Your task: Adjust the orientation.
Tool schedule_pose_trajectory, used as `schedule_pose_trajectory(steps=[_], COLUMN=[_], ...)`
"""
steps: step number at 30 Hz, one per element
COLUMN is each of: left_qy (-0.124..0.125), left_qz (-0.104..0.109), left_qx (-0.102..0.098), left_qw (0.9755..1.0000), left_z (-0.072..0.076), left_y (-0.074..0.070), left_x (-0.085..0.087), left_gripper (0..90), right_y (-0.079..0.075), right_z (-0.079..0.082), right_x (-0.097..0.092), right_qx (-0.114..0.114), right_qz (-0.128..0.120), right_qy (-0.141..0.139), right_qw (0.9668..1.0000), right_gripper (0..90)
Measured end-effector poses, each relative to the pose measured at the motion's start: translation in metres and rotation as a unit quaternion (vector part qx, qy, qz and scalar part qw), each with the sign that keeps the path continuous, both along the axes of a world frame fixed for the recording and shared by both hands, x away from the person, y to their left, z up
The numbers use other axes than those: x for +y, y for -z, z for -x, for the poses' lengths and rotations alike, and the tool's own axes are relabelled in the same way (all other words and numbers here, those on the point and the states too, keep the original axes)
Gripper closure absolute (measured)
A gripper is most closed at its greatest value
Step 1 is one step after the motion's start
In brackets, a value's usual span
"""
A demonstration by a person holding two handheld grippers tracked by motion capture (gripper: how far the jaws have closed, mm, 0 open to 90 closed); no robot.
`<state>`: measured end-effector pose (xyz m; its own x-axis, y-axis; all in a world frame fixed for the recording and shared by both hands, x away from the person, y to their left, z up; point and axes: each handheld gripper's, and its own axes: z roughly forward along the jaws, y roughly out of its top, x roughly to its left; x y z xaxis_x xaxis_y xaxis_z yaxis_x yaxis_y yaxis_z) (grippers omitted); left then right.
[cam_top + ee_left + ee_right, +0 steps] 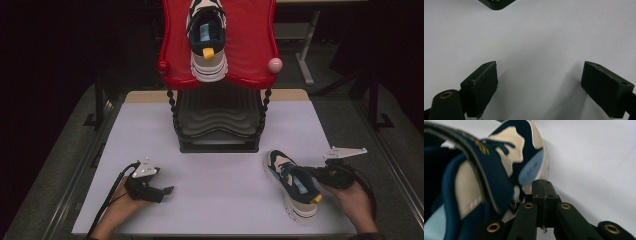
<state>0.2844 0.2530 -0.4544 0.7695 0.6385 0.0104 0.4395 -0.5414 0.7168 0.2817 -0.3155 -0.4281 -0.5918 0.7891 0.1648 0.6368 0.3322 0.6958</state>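
Observation:
A navy, cream and light-blue sneaker (pixel 292 182) with a yellow heel tab lies on the white table (pixel 220 170) at the right, heel toward the person. My right gripper (pixel 314 172) is at its outer side by the collar; in the right gripper view its jaws (pixel 544 192) are pressed together beside the sneaker (pixel 486 177), with nothing seen between them. A matching sneaker (pixel 207 37) stands on the red top shelf (pixel 250 40) of the rack. My left gripper (pixel 167 190) rests low at the front left, its pads (pixel 482 86) wide apart over bare table.
The shoe rack has a black lower shelf (pixel 217 117) and a base standing mid-table toward the back; a corner of that base (pixel 496 4) shows in the left gripper view. A pink knob (pixel 275 64) and a red knob (pixel 162 66) stick out at the shelf's corners.

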Motion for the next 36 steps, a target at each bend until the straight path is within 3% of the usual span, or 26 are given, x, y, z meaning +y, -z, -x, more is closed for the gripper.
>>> schedule_pose_trajectory(steps=[7,14,22,30,34,36], left_qy=[0.0,0.0,0.0,0.0,0.0,0.0], left_qz=[0.001,0.001,0.001,0.001,0.001,0.001], left_qx=[0.0,0.0,0.0,0.0,0.0,0.0], left_qw=[1.0,1.0,1.0,1.0,1.0,1.0], left_z=[0.0,0.0,0.0,0.0,0.0,0.0], left_y=[0.0,0.0,0.0,0.0,0.0,0.0], left_x=[0.0,0.0,0.0,0.0,0.0,0.0], left_gripper=[12.9,12.9,12.9,12.9,12.9,12.9], right_y=[0.002,0.007,0.003,0.001,-0.005,-0.012], right_z=[0.035,0.054,0.048,0.042,0.041,0.039], right_x=[-0.009,-0.007,0.012,0.039,0.028,0.017], right_qx=[0.012,0.027,0.026,0.025,0.014,0.002], right_qz=[0.016,0.022,0.009,0.023,0.007,-0.023], right_qy=[-0.026,-0.045,-0.073,-0.116,-0.093,-0.077], right_qw=[0.9995,0.9984,0.997,0.9927,0.9956,0.9968], right_gripper=[89.7,89.7,89.7,86.7,78.3,74.1])
